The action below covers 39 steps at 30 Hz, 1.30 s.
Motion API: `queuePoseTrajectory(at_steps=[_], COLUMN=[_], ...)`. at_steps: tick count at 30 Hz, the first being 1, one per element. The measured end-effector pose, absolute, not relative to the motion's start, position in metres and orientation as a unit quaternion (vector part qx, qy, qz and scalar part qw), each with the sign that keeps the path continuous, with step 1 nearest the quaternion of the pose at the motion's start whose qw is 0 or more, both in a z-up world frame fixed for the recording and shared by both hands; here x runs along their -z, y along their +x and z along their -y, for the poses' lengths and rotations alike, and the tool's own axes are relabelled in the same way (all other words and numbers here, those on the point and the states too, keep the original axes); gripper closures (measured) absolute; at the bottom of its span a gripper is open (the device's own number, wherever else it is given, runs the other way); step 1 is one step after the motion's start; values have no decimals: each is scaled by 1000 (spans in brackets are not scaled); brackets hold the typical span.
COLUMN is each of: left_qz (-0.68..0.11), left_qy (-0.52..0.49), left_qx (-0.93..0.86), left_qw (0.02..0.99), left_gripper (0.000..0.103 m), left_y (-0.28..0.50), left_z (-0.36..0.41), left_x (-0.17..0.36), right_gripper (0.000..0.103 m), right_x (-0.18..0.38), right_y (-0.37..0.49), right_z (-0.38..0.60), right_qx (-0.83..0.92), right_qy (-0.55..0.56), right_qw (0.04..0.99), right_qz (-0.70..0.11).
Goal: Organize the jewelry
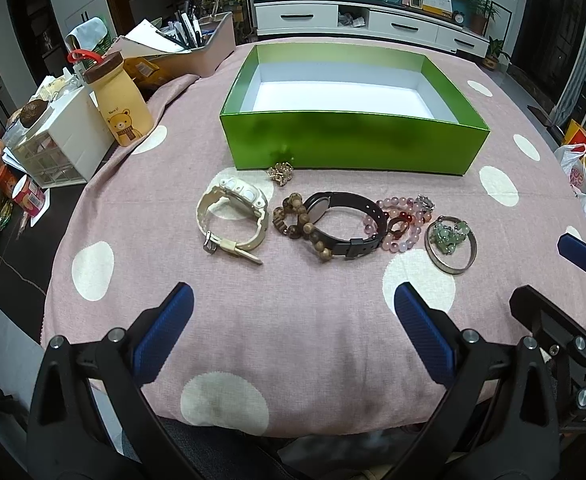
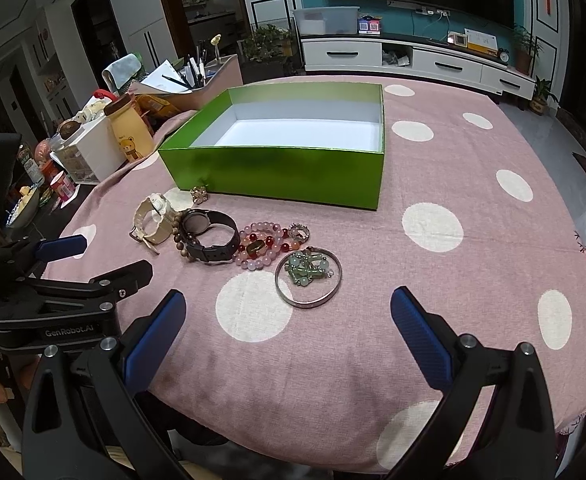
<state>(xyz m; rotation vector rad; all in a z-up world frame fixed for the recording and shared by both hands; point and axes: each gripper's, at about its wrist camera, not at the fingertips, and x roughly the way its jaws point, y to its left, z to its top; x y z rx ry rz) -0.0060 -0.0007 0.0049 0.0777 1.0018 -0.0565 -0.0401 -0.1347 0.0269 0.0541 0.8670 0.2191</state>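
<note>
Jewelry lies in a loose row on the pink polka-dot tablecloth (image 1: 293, 320), just in front of the empty green box (image 1: 353, 142), which is the likely place for it. Largest is the cream sport watch (image 1: 233, 216), standing on edge at the left end of the row; it looks bulky and fairly stiff, and its buckled strap loop should give a firm hold. Beside it the black strap watch (image 1: 347, 220) rests against a wooden bead bracelet (image 1: 299, 222); the strap probably flexes, so pinching across the band seems safest. The silver bangle (image 2: 308, 278) lies flat at the right end, rigid, thin and likely slippery, best taken across its rim. Green beads (image 2: 307, 268) sit inside it and would probably sag when lifted. The pink bead bracelet (image 2: 259, 246) is tangled with red beads and touches a small sparkly ring (image 2: 299, 233). A small gold trinket (image 1: 280, 173) sits against the box wall. The left gripper (image 1: 293, 312) and right gripper (image 2: 287, 316) both hover near the table edge, jaws wide apart and holding nothing.
</note>
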Motion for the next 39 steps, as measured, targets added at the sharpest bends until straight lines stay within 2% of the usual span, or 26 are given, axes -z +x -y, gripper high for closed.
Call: queuePoseTrajectory(at_steps=[39], left_qz=[-479], left_qy=[38], left_qx=[27], left_qw=[877], left_gripper=[2], left_y=[-7], left_z=[2], left_x=[-6], right_gripper=[1], right_x=[-29], right_y=[-41], right_z=[135], right_qx=[-107], right_qy=[28], right_qw=[902], right_qz=[-418])
